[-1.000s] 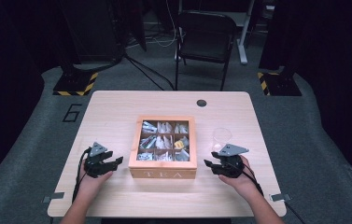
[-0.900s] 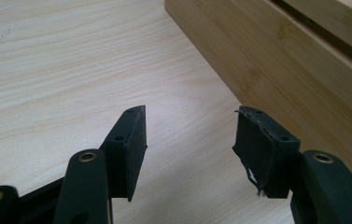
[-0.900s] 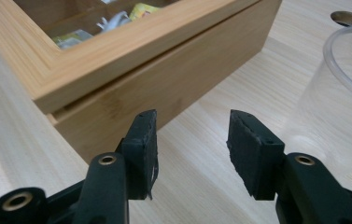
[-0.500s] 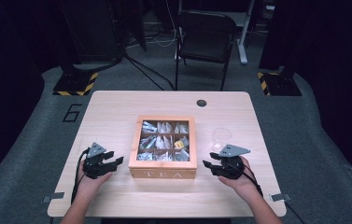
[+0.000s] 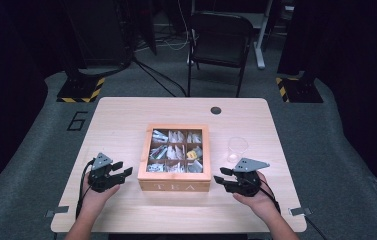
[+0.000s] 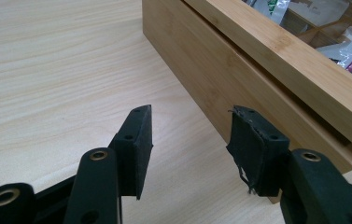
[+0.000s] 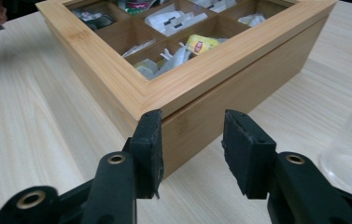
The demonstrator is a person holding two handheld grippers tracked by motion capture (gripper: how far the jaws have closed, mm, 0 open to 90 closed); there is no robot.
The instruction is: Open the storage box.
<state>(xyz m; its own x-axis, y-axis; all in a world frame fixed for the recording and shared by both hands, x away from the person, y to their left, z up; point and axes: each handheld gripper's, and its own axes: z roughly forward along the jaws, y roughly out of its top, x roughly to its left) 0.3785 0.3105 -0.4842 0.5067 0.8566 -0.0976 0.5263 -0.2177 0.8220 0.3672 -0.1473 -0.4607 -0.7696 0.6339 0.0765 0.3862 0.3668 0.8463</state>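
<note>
A wooden tea box point(image 5: 174, 186) marked TEA stands at the table's middle, its windowed lid down over several compartments of tea bags point(image 5: 176, 150), one of them yellow point(image 7: 201, 44). My left gripper point(image 5: 125, 168) rests by the box's front left corner. Its jaws have just been closing and stand open over bare table point(image 6: 192, 114), with the box's side point(image 6: 239, 60) just to the right. My right gripper point(image 5: 220, 175) sits at the front right corner. Its jaws have also been closing and are open point(image 7: 193, 116), with the box's corner point(image 7: 131, 88) just beyond them, untouched.
A clear plastic cup point(image 5: 237, 146) stands right of the box, close to my right gripper, and its edge shows in the right gripper view point(image 7: 351, 158). A dark round grommet point(image 5: 216, 110) sits near the table's far edge point(image 5: 126, 102). A black chair point(image 5: 221, 40) stands behind the table.
Both grippers' jaws stand a little narrower than before. Neither hand has shifted, and the box and cup are where they were.
</note>
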